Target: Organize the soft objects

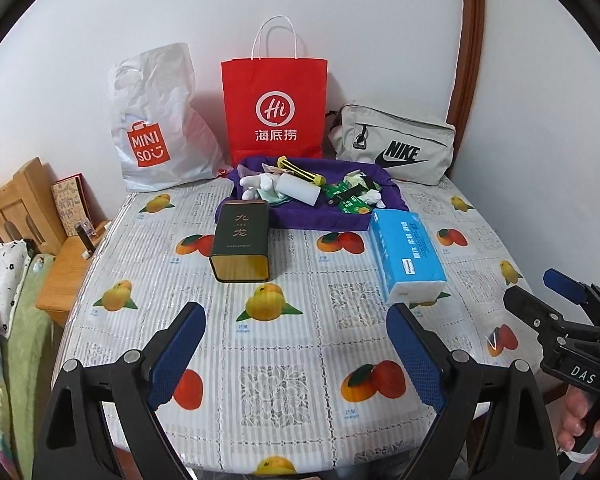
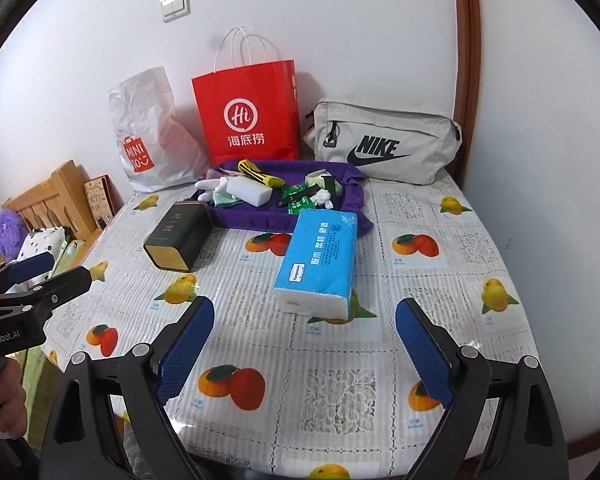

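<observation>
A blue tissue pack (image 1: 408, 254) (image 2: 320, 258) lies on the fruit-print table, right of centre. Behind it a purple cloth tray (image 1: 324, 216) (image 2: 260, 222) holds a white glove (image 1: 256, 184), a white block (image 2: 249, 191), green packets (image 1: 346, 200) and a yellow-black tool (image 1: 300, 170). My left gripper (image 1: 296, 356) is open and empty above the table's near part. My right gripper (image 2: 306, 350) is open and empty, just short of the tissue pack. Each gripper also shows at the edge of the other's view.
A dark green tin (image 1: 242, 246) (image 2: 178, 242) lies left of the tray. Against the wall stand a white Miniso bag (image 1: 156, 128), a red paper bag (image 1: 274, 108) and a grey Nike pouch (image 1: 394, 144). A wooden bed frame (image 1: 20, 208) and bedding sit left of the table.
</observation>
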The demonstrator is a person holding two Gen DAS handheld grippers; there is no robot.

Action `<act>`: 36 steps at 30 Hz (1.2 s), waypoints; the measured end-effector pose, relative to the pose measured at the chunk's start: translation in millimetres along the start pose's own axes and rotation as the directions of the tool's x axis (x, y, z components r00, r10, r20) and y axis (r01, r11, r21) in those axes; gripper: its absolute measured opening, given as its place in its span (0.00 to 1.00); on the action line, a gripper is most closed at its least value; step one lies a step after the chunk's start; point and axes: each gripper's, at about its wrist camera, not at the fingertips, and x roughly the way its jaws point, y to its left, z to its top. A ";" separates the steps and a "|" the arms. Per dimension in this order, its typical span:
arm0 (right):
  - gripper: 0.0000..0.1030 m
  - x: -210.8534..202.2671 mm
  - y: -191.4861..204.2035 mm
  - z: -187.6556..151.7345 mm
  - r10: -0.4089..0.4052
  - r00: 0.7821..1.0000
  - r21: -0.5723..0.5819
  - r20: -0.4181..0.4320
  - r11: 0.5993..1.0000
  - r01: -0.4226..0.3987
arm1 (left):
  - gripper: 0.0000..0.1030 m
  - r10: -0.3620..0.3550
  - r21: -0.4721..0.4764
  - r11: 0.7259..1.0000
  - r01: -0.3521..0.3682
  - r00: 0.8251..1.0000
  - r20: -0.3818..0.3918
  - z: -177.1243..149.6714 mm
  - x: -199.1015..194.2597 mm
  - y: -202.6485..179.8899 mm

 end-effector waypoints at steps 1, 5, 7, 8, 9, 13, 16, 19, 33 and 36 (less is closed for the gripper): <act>0.89 -2.1 0.2 -1.4 -0.002 1.000 0.001 -0.001 1.000 0.002 | 0.89 0.003 0.001 1.000 -0.003 1.000 0.003 -1.9 -3.1 -0.2; 0.90 -13.1 1.5 -7.6 -0.007 1.000 -0.006 0.014 1.000 0.007 | 0.89 -0.002 0.007 1.000 0.002 1.000 0.019 -7.6 -13.1 -2.7; 0.90 -15.8 0.9 -9.4 -0.001 1.000 0.005 0.018 1.000 0.001 | 0.89 0.008 0.012 1.000 -0.008 1.000 0.021 -9.0 -15.9 -4.3; 0.90 -16.7 0.8 -9.8 0.007 1.000 0.008 0.018 1.000 -0.007 | 0.89 0.011 0.013 1.000 -0.011 1.000 0.022 -9.6 -17.1 -4.7; 0.90 -17.8 1.7 -10.4 0.007 1.000 0.007 0.015 1.000 -0.008 | 0.89 0.011 0.014 1.000 -0.011 1.000 0.021 -10.0 -18.1 -5.0; 0.90 -24.4 5.4 -10.2 0.005 1.000 -0.002 0.027 1.000 -0.004 | 0.89 0.007 0.009 1.000 -0.007 1.000 0.029 -11.4 -23.4 -2.7; 0.90 -27.8 8.0 -10.4 0.005 0.999 -0.005 0.034 1.000 -0.005 | 0.89 0.006 0.006 1.000 -0.006 1.000 0.030 -12.1 -25.0 0.4; 0.90 -28.6 9.7 -12.2 0.007 0.999 -0.007 0.035 1.000 -0.006 | 0.89 0.009 0.007 1.000 -0.009 0.999 0.030 -12.6 -26.4 2.4; 0.90 -27.4 13.1 -12.5 0.005 1.000 -0.018 0.028 1.000 -0.005 | 0.89 0.005 0.001 1.000 -0.005 1.000 0.030 -12.7 -27.0 5.0; 0.90 -27.9 15.0 -12.7 0.007 1.000 -0.022 0.028 1.000 -0.006 | 0.89 0.006 0.000 1.000 -0.006 1.000 0.031 -12.7 -27.2 5.8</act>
